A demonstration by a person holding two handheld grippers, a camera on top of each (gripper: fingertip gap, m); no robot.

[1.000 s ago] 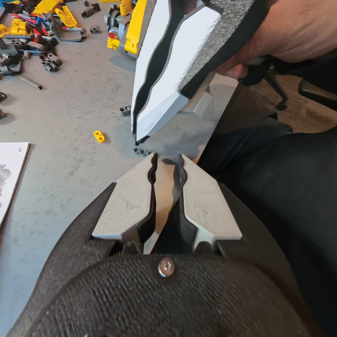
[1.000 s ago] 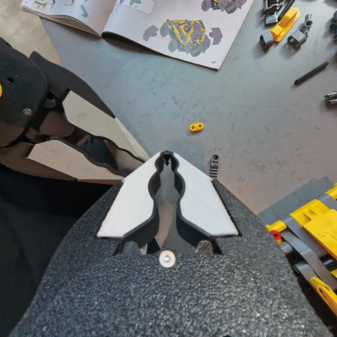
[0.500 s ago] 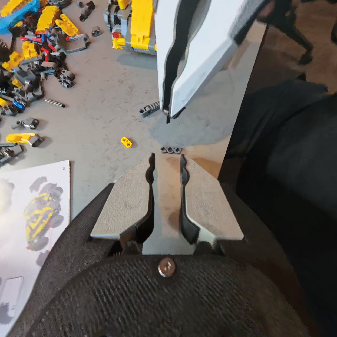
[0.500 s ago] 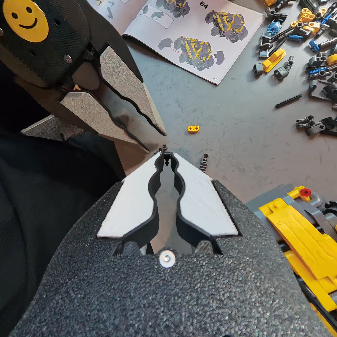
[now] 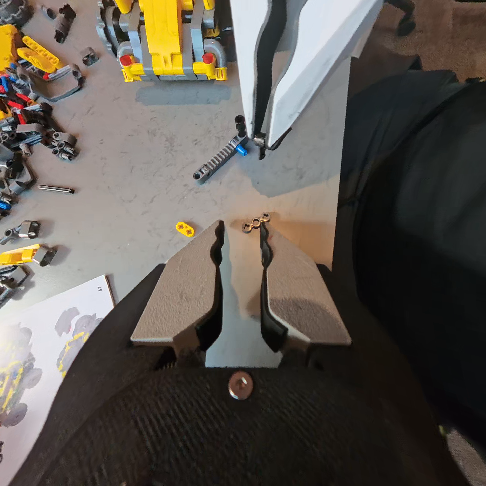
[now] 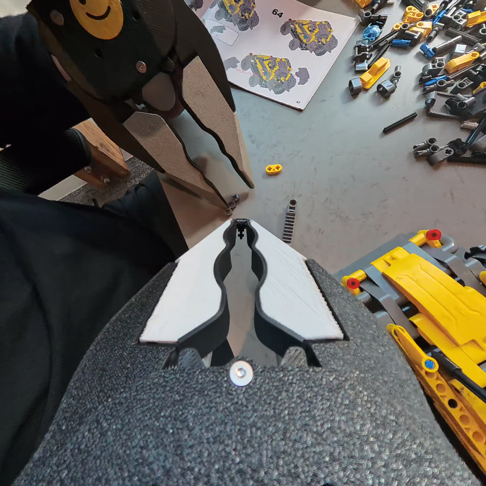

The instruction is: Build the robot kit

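Note:
My left gripper is open and empty, low over the grey table near its front edge. A small dark three-hole flat piece lies just beyond its right fingertip. A yellow two-hole piece lies left of its left fingertip. My right gripper is shut on a small black pin at its tips. It also shows in the left wrist view, hanging beside a grey toothed rack. The left gripper shows in the right wrist view with the dark piece at its lower fingertip.
A yellow and grey vehicle model stands at the back, also in the right wrist view. An open instruction booklet lies on the table. Several loose parts are piled at the left. A black axle lies apart. A person's dark clothing fills the right. My hands' fingertips stand some 6 cm from each other.
The left gripper's fingers have spread wider and it has shifted so the dark three-hole piece lies at its right tip. The right gripper has lifted away with the pin still held.

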